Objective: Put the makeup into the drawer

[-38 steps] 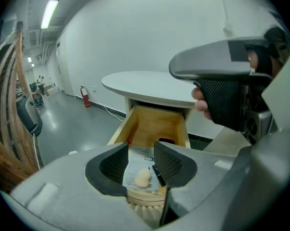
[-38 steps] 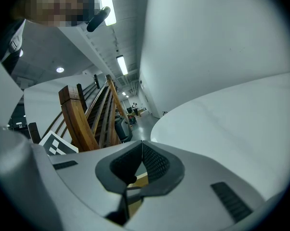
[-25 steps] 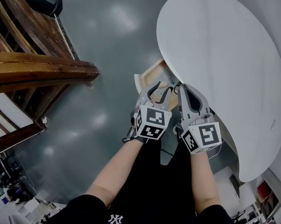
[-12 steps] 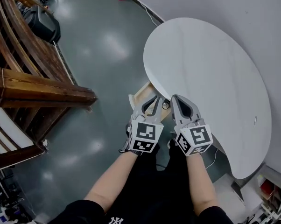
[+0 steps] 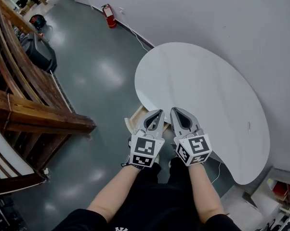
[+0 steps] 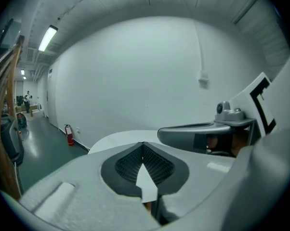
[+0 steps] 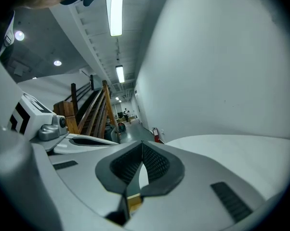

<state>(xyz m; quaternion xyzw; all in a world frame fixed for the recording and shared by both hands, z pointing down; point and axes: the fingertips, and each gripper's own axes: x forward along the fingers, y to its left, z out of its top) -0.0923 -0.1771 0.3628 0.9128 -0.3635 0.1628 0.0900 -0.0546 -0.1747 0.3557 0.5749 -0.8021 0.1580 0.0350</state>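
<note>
The person holds two grippers side by side over the near-left edge of the one white table (image 5: 207, 81). The left gripper (image 5: 160, 112) has just been closing and is now clenched tip to tip with nothing between its jaws. The right gripper (image 5: 175, 110) is clenched and empty as well.

Each carries one marker cube, two in all: the left cube (image 5: 145, 152) and the right cube (image 5: 194, 149). Both are printed with black-and-white squares, not letters.

One wooden drawer (image 5: 133, 120) juts out from under the table, just left of the left gripper. I cannot make out the makeup, as the grippers hide most of the drawer.

One red fire extinguisher (image 5: 109, 16) stands by the far wall. Wooden stair rails (image 5: 39, 121) fill the left side. One small slim thing (image 5: 248, 126) lies on the table's right part, too small to tell.
</note>
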